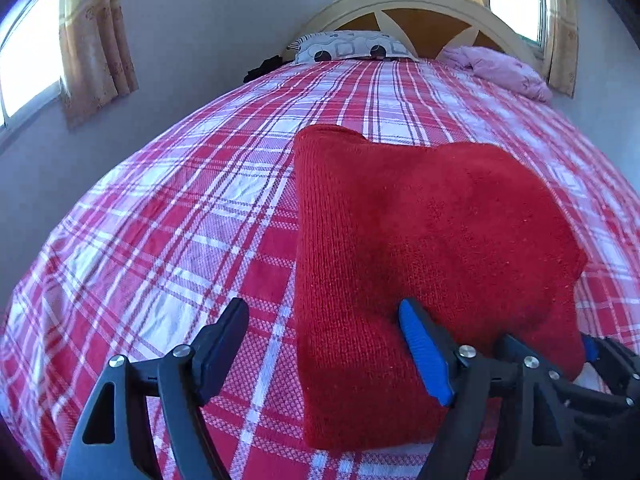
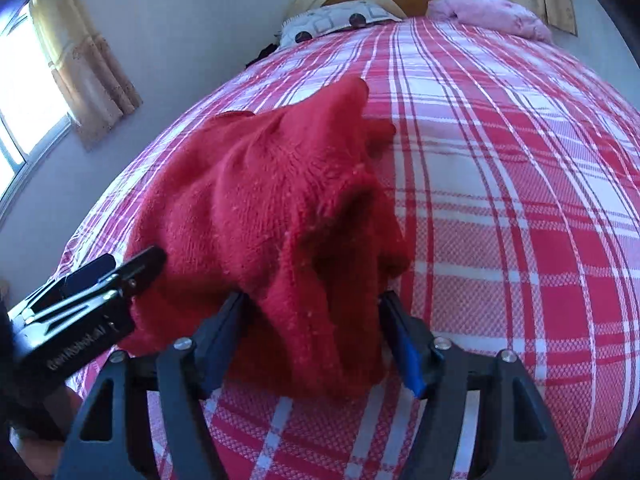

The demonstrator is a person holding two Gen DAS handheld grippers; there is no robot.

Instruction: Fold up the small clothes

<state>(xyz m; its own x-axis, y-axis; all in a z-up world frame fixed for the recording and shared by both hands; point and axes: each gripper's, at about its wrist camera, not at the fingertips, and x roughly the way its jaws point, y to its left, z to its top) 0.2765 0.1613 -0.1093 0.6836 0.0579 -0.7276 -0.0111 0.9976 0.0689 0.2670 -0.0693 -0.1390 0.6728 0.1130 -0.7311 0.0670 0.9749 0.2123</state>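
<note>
A red knitted garment [image 1: 420,248] lies folded on the red-and-white plaid bedspread [image 1: 192,216]. My left gripper [image 1: 324,344] is open; its jaws straddle the garment's near left edge, one finger on the bedspread, the blue-padded finger [image 1: 424,356] on the knit. In the right wrist view the garment [image 2: 264,208] is bunched up, and my right gripper [image 2: 312,320] has its jaws either side of a thick fold of it. I cannot tell whether it pinches the fold. The left gripper [image 2: 100,280] shows at the left, against the garment's edge.
A patterned pillow [image 1: 352,48] and a crumpled pink cloth [image 1: 500,68] lie at the head of the bed by the arched headboard [image 1: 424,8]. Curtained windows [image 1: 28,64] flank the bed. The wall runs close along the bed's left side.
</note>
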